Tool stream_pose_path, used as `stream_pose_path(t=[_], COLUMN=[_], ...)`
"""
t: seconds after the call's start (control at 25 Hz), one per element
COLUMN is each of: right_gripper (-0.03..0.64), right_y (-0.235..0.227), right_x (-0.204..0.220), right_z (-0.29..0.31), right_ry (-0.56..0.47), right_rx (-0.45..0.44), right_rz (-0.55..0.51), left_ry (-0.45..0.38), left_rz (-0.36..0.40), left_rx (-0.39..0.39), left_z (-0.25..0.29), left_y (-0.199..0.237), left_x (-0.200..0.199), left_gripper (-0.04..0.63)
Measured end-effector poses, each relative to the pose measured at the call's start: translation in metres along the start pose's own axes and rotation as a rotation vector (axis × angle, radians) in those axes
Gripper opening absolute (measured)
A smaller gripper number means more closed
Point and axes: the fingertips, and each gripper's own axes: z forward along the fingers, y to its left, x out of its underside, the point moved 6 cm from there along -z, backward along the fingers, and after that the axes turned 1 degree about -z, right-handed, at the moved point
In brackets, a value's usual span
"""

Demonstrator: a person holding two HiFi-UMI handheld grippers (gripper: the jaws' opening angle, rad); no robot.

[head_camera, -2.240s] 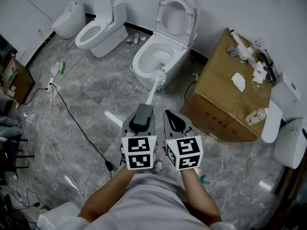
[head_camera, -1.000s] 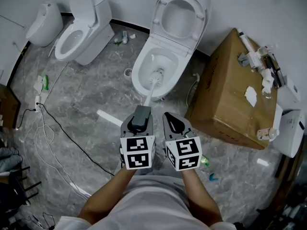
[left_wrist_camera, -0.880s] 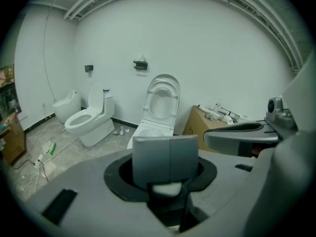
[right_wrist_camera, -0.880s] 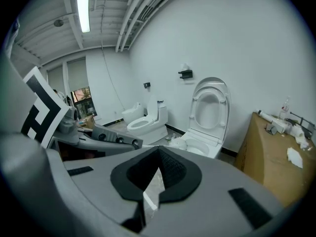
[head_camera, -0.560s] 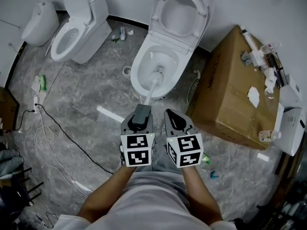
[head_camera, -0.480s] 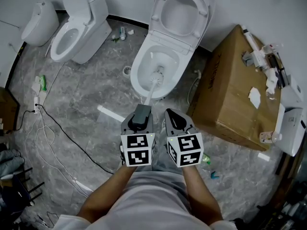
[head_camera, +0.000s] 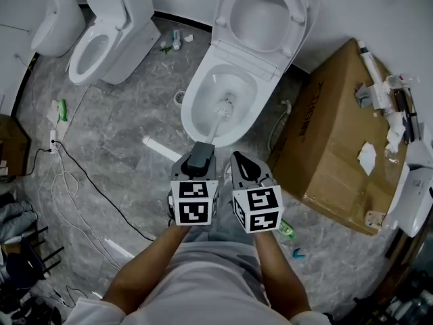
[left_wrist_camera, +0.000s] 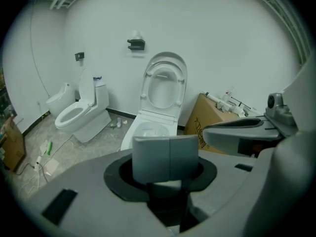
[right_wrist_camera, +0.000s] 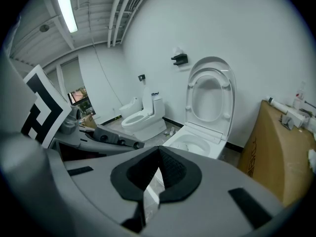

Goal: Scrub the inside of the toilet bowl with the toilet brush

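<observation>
The white toilet (head_camera: 203,110) stands with its lid and seat up; in the head view its bowl is just ahead of both grippers. A toilet brush (head_camera: 225,105) has its bristle head down inside the bowl, and its white shaft slants back to my left gripper (head_camera: 201,156). That gripper is shut on the brush's grey handle (left_wrist_camera: 165,157). My right gripper (head_camera: 242,162) hangs beside it on the right, shut with nothing between its pads (right_wrist_camera: 168,169). Both gripper views look over the jaws at the same toilet (left_wrist_camera: 148,130) (right_wrist_camera: 197,142).
A large cardboard box (head_camera: 331,147) with tools and paper on top stands right of the toilet. A second toilet (head_camera: 101,42) and a small white fixture (head_camera: 51,22) stand at the far left. Cables (head_camera: 67,175) and a white strip (head_camera: 162,149) lie on the marble floor.
The brush head has gone from the bowl's front rim down into the bowl. The person and both grippers have come a little nearer to the toilet.
</observation>
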Motion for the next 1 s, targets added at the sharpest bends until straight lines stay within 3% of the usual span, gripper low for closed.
stream_pose_path(t=[0.52,1.0], right_gripper=[0.002,0.002], right_y=[-0.092,-0.142], right_x=[-0.004,0.018], right_z=[0.070,0.146], right_ry=[0.017,0.036], right_rx=[-0.095,-0.038], right_rz=[0.051,0.107], left_ry=[0.147,0.201], left_rz=[0.001,0.011], left_rx=[0.025,0.106], left_z=[0.119,0.206], left_y=[-0.014,0.003], left_x=[-0.031,-0.010], left_gripper=[0.156,0.156])
